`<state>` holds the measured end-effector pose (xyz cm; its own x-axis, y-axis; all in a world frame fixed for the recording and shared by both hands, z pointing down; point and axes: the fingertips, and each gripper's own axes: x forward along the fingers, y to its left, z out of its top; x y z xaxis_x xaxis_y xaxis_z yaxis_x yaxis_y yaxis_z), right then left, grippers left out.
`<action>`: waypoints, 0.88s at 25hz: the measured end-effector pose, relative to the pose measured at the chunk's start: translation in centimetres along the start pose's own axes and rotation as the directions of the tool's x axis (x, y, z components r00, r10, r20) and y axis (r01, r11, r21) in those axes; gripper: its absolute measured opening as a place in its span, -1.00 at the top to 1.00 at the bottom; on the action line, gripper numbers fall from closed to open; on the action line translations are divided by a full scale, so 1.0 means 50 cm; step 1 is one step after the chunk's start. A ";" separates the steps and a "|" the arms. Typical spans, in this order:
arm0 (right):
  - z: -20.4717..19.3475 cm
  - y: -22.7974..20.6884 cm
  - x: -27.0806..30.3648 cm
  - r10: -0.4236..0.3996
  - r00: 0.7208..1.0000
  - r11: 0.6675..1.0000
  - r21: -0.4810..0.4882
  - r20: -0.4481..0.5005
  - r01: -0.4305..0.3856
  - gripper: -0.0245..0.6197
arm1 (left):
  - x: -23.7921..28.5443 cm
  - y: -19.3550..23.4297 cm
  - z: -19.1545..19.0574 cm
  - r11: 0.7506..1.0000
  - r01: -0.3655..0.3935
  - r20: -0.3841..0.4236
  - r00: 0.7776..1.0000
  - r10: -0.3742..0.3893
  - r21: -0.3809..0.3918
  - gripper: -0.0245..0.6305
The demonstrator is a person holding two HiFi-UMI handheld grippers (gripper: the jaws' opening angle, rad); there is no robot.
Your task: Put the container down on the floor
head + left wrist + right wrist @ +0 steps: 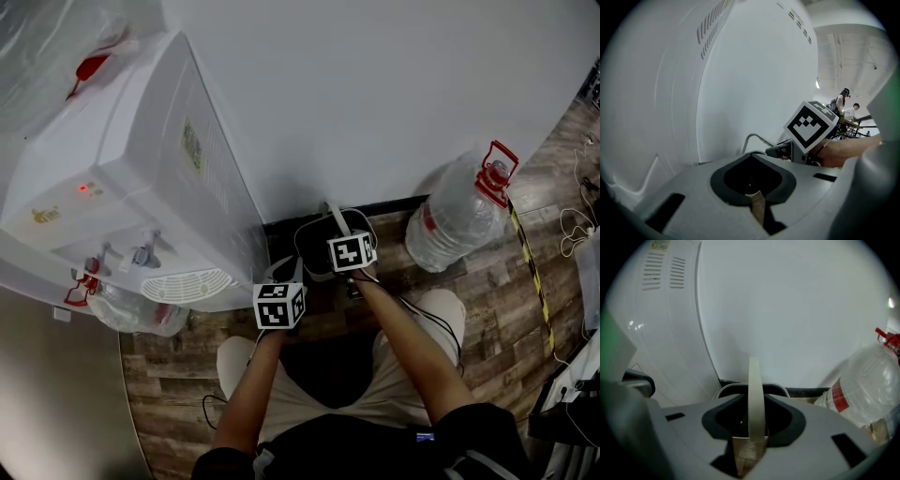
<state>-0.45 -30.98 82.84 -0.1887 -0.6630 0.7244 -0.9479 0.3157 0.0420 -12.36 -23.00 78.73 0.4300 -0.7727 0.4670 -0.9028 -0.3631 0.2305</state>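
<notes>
A dark container [317, 267] stands on the wood floor against the wall, between my two grippers. My right gripper [342, 234] is over it. In the right gripper view the container's pale handle [754, 394] stands upright in the gap of my right gripper [750, 446], whose jaws are apart and do not press on it; the rim [778, 389] shows just beyond. My left gripper [283, 274] is beside the container on its left. In its own view my left gripper [757, 208] shows only a thin slit of floor and holds nothing.
A white water dispenser [122, 178] stands close on the left, its side panel [661, 333] next to the container. A large clear water bottle [459, 220] with a red cap lies on the floor at right. Cables [574, 225] and striped tape [530, 272] lie further right.
</notes>
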 end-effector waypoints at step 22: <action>-0.033 -0.093 -0.018 -0.055 0.998 0.994 0.097 0.002 0.055 0.60 | 0.006 -0.048 -0.022 0.998 0.061 -0.023 0.998 -0.060 0.019 0.88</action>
<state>4.55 -30.70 83.13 -0.1364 -0.6808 0.7197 -0.9773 0.2115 0.0148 -10.06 -21.79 79.25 0.4835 -0.7371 0.4721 -0.8751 -0.4192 0.2417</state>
